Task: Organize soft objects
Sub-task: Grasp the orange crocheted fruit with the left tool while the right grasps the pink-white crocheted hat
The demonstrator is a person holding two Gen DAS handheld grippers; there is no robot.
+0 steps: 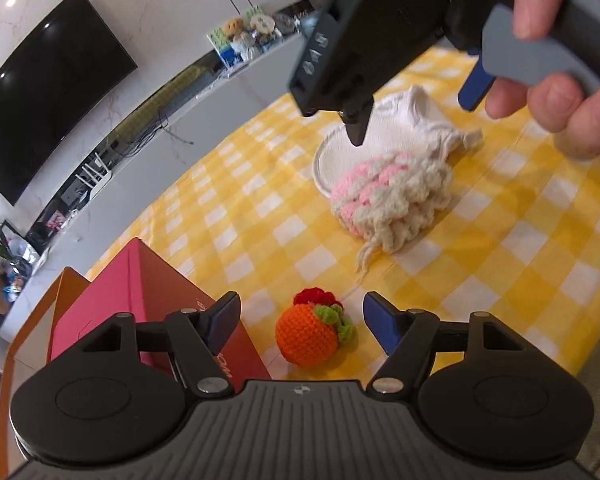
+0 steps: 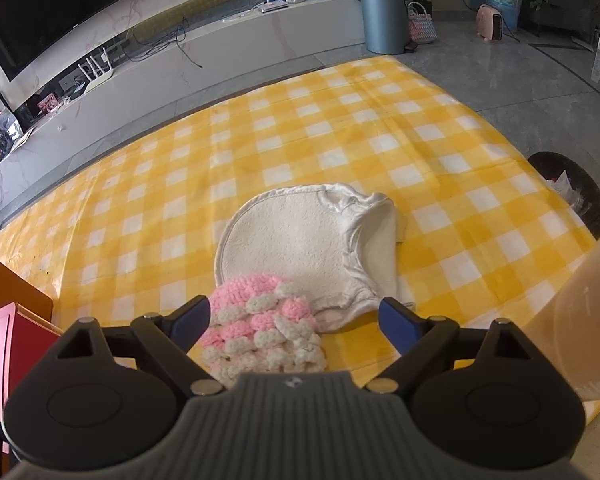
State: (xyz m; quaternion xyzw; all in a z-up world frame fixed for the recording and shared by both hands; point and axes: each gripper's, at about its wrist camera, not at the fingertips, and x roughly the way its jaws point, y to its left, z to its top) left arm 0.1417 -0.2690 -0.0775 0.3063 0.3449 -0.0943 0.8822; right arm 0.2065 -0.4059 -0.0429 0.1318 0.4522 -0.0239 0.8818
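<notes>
Knitted toys wait ungrabbed: left gripper (image 1: 302,322) gapes over the orange fruit (image 1: 306,334), right gripper (image 2: 294,318) gapes over the pink hat (image 2: 260,330); next, lower and close.

A table under a yellow-and-white checked cloth (image 2: 300,136) carries a white bib (image 2: 296,240) near the middle, a pink-and-cream crocheted piece (image 2: 260,328) overlapping the bib's near edge, a small orange crocheted fruit (image 1: 306,334) nearer left, and a red box (image 1: 140,300) at the left edge.
</notes>
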